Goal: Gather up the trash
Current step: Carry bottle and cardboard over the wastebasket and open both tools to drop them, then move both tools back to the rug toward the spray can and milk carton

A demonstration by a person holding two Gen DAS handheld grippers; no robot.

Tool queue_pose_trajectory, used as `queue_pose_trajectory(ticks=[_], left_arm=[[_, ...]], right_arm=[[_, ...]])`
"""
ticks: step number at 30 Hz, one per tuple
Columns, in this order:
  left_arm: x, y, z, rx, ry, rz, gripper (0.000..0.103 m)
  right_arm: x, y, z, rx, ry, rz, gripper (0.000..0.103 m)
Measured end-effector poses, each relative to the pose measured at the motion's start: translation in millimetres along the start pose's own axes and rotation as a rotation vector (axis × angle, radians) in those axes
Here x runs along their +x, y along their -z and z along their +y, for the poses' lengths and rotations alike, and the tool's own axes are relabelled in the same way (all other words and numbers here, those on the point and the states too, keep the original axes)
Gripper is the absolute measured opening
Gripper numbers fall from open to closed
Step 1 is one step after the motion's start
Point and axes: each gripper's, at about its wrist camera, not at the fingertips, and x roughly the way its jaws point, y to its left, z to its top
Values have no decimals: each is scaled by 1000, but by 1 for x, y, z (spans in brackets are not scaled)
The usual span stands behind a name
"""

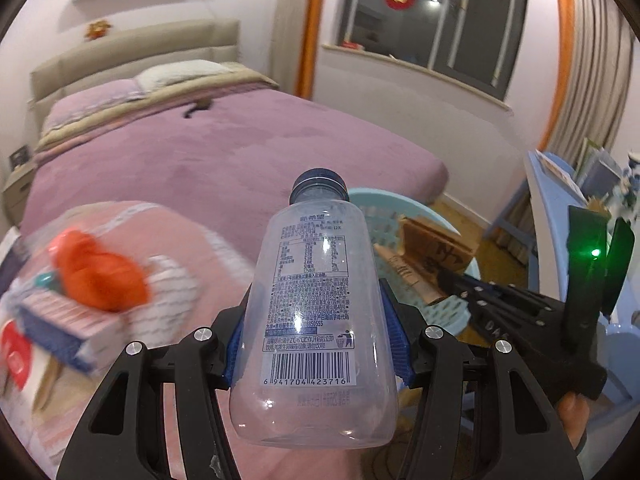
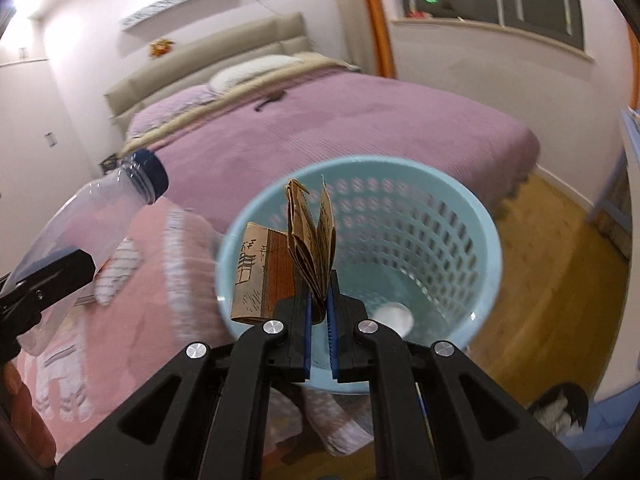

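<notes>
Two claws grip trash: left claw [image 1: 316,334] clamps a clear blue-capped bottle [image 1: 316,300], right claw [image 2: 319,320] pinches folded brown paper [image 2: 312,236].

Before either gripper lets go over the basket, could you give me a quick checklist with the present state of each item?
1. Left gripper clamped on plastic bottle: ok.
2. Right gripper shut on folded brown paper: ok.
3. Paper above the blue basket opening: ok.
4. Bottle above the basket: not ok, beside it over the pink blanket.
5. Room in basket: ok, only a white wad visible.
</notes>
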Motion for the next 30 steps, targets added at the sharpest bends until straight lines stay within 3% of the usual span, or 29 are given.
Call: queue_pose_trajectory(ticks=[9,11,12,13,24,30], left_arm=[[53,-7,-18,23,34,86,55],[58,-9,-21,28,31,85,62],[55,-8,-24,25,30,77,73],[51,-7,-25,21,30,63,78],[11,0,-7,-34,65,-10,79],[-28,4,7,-60,52,-77,79]], right_arm=[[27,5,-35,122,64,77,6],[30,5,-41,145,55,93,9],[33,4,-42,154,53,99,10],[33,6,-44,166,47,104,11],[12,3,-34,165,3,57,44],[-6,-1,-8,128,-31,25,44]])
